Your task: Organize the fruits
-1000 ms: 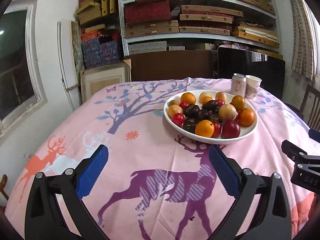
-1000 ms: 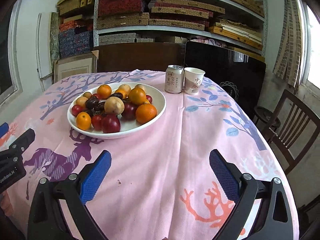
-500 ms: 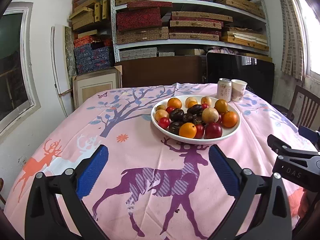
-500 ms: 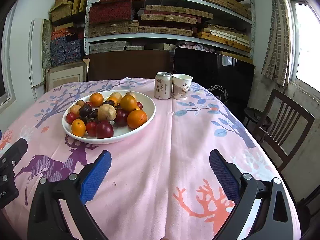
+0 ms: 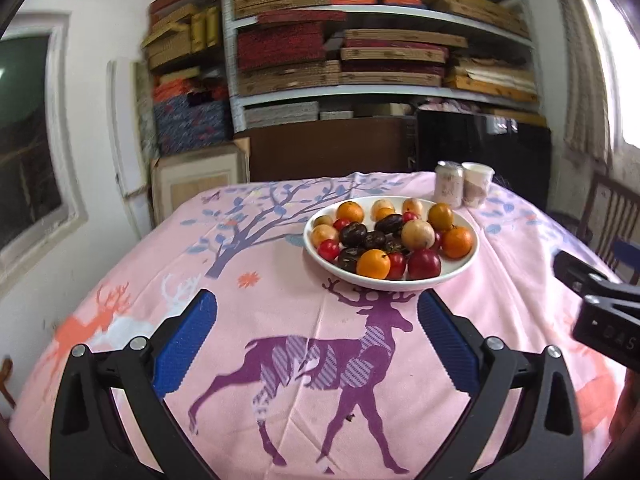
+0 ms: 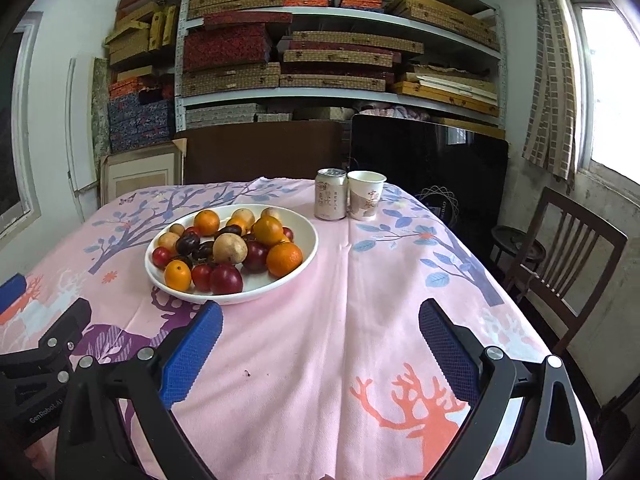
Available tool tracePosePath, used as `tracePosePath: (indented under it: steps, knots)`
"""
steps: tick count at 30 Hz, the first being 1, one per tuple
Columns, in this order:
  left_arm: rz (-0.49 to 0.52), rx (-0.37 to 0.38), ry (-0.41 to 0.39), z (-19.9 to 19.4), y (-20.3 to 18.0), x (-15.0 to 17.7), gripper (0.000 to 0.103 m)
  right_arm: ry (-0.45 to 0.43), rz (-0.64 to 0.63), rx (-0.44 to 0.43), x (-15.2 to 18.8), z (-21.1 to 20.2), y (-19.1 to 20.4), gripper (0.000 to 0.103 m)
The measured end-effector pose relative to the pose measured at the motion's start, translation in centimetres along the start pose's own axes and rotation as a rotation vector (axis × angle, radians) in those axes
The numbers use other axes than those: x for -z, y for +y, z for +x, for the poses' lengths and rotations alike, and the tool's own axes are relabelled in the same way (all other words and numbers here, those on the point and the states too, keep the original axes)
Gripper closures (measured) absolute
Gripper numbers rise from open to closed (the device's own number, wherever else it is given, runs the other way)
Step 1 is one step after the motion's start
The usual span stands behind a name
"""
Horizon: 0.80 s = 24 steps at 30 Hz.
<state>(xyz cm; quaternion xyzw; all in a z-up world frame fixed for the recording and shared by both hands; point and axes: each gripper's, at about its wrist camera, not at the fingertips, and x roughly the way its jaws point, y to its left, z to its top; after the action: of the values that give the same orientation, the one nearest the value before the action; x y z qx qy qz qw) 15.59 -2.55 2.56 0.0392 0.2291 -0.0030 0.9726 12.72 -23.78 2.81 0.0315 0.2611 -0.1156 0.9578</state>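
All the fruit in view sits together in one white bowl (image 6: 306,256) on a table under a pink tablecloth (image 6: 320,340) printed with deer. The pile mixes several kinds: oranges (image 6: 284,259), red plums (image 6: 226,279), dark, nearly black fruits (image 6: 187,243), and pale tan round ones (image 6: 229,249). No fruit lies loose on the cloth in either view, and no second dish or basket shows.

The left gripper (image 5: 316,334) hangs over the purple deer print just short of the bowl, its blue pads spread wide with nothing between them. The right gripper (image 6: 320,338) hangs over bare cloth to the right of the bowl, also spread wide and empty. Neither touches the bowl or any fruit.

This layout fits two readings. If organizing means gathering the fruit into the bowl, it already lies that way. If it means sorting by kind or moving fruit elsewhere, the kinds are mingled and no place to put them shows. The pictures do not settle which.

Beyond the bowl stand a drink can (image 6: 330,194) and a paper cup (image 6: 366,195), just beside each other at the far edge of the table, well apart from both grippers.
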Motion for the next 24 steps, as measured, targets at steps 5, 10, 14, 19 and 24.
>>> tracePosePath:
  steps: [5, 10, 14, 19, 24]
  knots:
    - [-0.042, 0.005, 0.053, -4.5, 1.0, 1.1, 0.004, 0.026, 0.04, -0.023, 0.6, -5.3, -1.7, 0.004]
    - [-0.057, 0.036, 0.024, -11.1, 1.9, 0.7, 0.004, 0.029, -0.036, -0.016, 1.1, -10.6, -1.3, 0.004]
    - [-0.013, 0.042, -0.022, -15.3, 1.7, -0.1, 0.004, 0.033, -0.019, -0.076, 1.3, -13.4, -1.7, 0.004]
    - [0.008, 0.081, -0.008, -18.5, 1.6, -0.3, 0.004, 0.014, -0.027, -0.051, 1.3, -16.7, -1.9, 0.004]
    - [0.009, 0.042, -0.022, -20.4, 1.7, 0.0, 0.004, 0.012, -0.017, -0.046, 1.0, -18.0, -1.9, 0.004]
